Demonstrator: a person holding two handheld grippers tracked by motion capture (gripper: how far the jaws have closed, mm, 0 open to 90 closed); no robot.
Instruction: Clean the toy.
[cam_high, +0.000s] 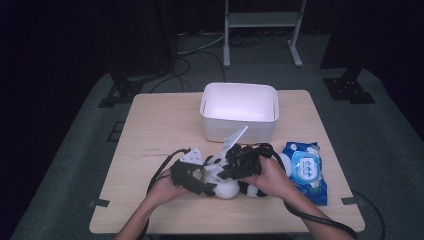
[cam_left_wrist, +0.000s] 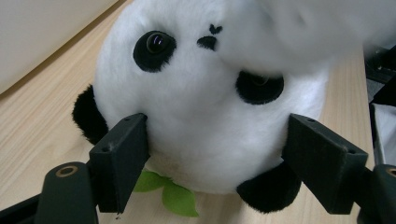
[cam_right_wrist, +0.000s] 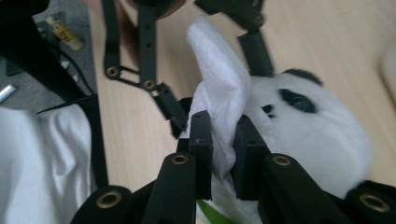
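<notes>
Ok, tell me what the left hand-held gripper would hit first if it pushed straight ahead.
The left hand-held gripper would meet the black-and-white plush panda toy at once; its head already sits between the jaws.

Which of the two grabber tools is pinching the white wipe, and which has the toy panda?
The right gripper pinches the white wipe between nearly closed fingers. The left gripper instead spreads its fingers wide around the panda's head.
</notes>
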